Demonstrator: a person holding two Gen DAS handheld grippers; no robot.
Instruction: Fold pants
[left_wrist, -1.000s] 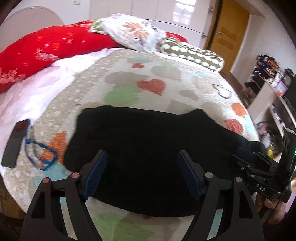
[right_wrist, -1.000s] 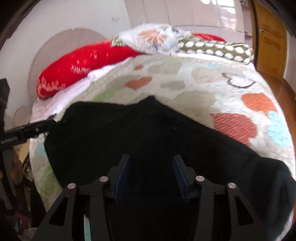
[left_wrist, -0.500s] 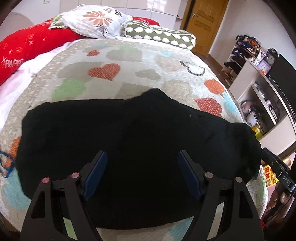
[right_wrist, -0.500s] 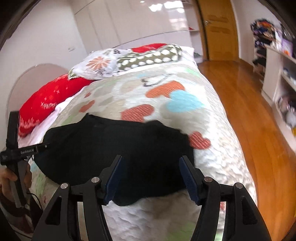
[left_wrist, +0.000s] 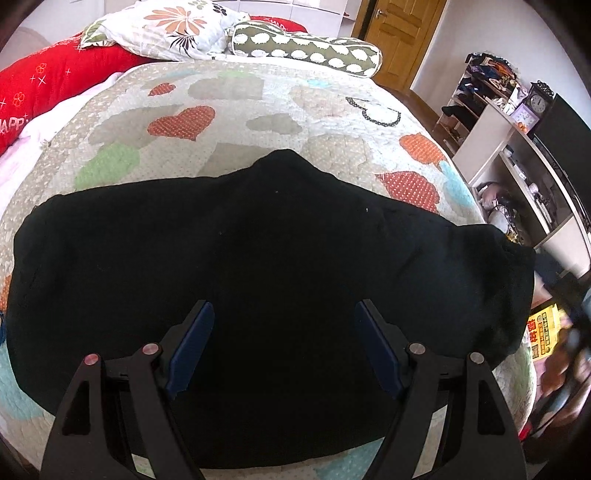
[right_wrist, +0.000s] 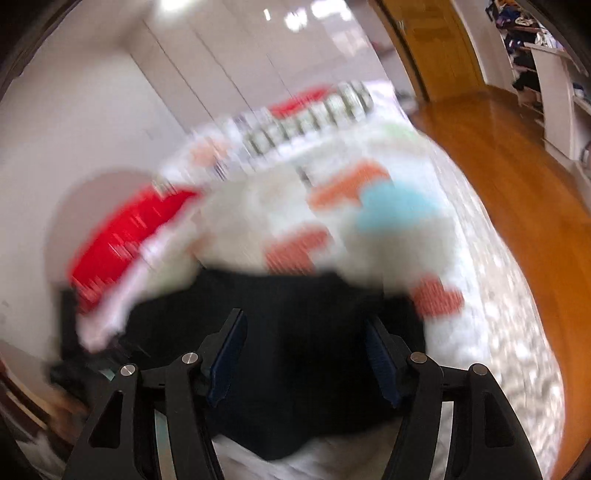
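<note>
Black pants (left_wrist: 258, 266): laid flat across the quilted bed (left_wrist: 236, 107), both tongs off the cloth.
Left tongs (left_wrist: 284, 347) agape, empty; right tongs (right_wrist: 304, 356) just widened and swung toward the end, apparently empty, view blurred; next fold pending.

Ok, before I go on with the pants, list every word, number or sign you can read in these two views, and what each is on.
"HAPP", cut off at the frame edge: white letters on the red blanket.
Yellow package beside the bed: red and green print, too small to read.
Clock on the shelf: dial numerals too small to read.
Black pants: no label visible.
Right wrist view: blurred, nothing readable.
</note>
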